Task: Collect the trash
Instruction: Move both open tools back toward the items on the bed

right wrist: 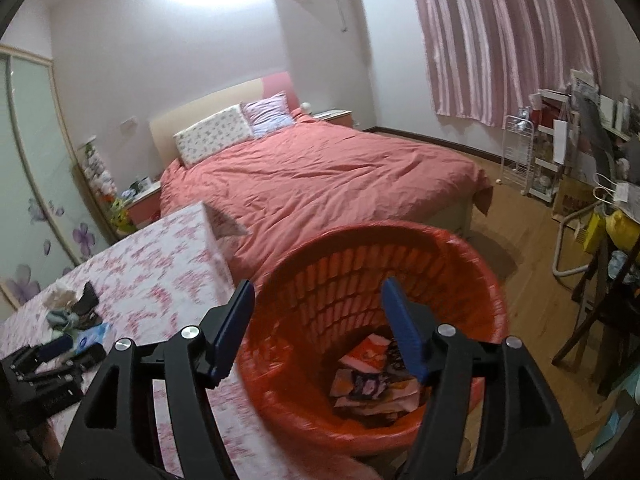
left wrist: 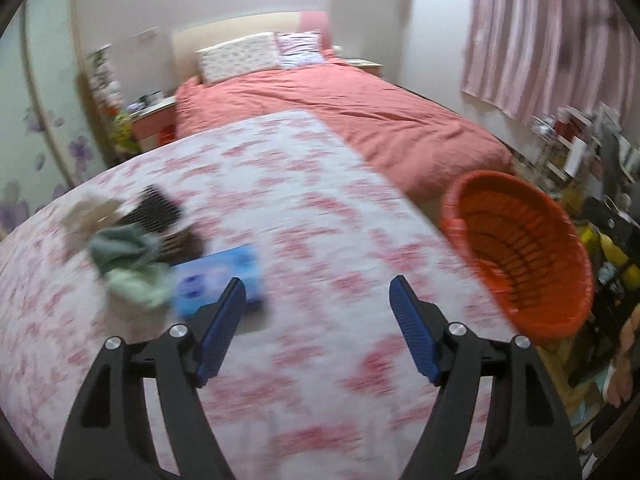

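Trash (right wrist: 376,380), a heap of crumpled wrappers, lies at the bottom of the orange basket (right wrist: 304,360), low between the right gripper's (right wrist: 318,328) fingers, nearer the right-hand one. Those fingers (right wrist: 236,328) stand wide apart with nothing held, above the basket's mouth. The basket stands beside the counter's (right wrist: 160,272) edge, which runs past the left-hand finger.

In the left wrist view the left gripper (left wrist: 318,328) also has its fingers (left wrist: 412,328) spread apart and empty, over the pink-flowered counter (left wrist: 320,208). Just beyond the left-hand fingertip lies a blue packet (left wrist: 220,276), and further out to that side a blurred pile of pale and green cloth-like pieces (left wrist: 128,256) against something dark (left wrist: 160,216). The orange basket (left wrist: 520,248) lies out past the right-hand finger, off the counter's edge. Straight ahead, beyond the counter, is a bed (left wrist: 360,120) with a salmon cover.
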Motion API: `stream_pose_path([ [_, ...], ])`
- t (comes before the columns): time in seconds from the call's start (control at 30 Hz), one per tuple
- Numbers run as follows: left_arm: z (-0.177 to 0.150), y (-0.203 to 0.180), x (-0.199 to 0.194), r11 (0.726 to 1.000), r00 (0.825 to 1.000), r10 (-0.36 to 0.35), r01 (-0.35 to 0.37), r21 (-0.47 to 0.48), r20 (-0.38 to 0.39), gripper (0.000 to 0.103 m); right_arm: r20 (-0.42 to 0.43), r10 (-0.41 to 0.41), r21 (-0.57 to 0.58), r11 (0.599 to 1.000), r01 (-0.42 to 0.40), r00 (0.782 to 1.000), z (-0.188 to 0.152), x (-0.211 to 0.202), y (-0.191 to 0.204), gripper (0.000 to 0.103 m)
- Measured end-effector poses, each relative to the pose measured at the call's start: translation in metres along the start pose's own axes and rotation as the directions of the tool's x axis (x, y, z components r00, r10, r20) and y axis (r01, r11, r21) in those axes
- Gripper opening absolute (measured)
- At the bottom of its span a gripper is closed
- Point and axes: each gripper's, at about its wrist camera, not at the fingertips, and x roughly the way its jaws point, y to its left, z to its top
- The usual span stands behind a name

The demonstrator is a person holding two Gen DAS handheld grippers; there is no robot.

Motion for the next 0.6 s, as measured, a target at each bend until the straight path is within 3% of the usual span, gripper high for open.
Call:
stream_pose_path([
  [0.13,-0.008,0.054,-0.005,0.993,0.996,0.094,-0.093,-0.074,0.005,0.076,-0.027,0.032,-0.041,0.999,-0.033,0.999,-0.008,0.002,0.021,0.066],
  [0.27,-0.016,0.115,-0.004,0.967,0.988,0.156,-0.157,-0.202,-0.02,0.075,-0.05,0.056,-0.081,0.995,-0.06,0.997,-0.016,0.003,0.04,0.066],
  [0.47,-0.01,0.166,-0.005,0.93,0.986,0.164,-0.159,-0.332,-0.011,0.07,-0.081,0.078,-0.128,0.988,-0.088,0.994,-0.024,0.007,0.064,0.066],
  [0.6,0.004,0.169,-0.001,0.93,0.989,0.145,-0.134,-0.343,0.008,0.07,-0.096,0.084,-0.149,0.984,-0.098,0.992,-0.027,0.009,0.075,0.066],
])
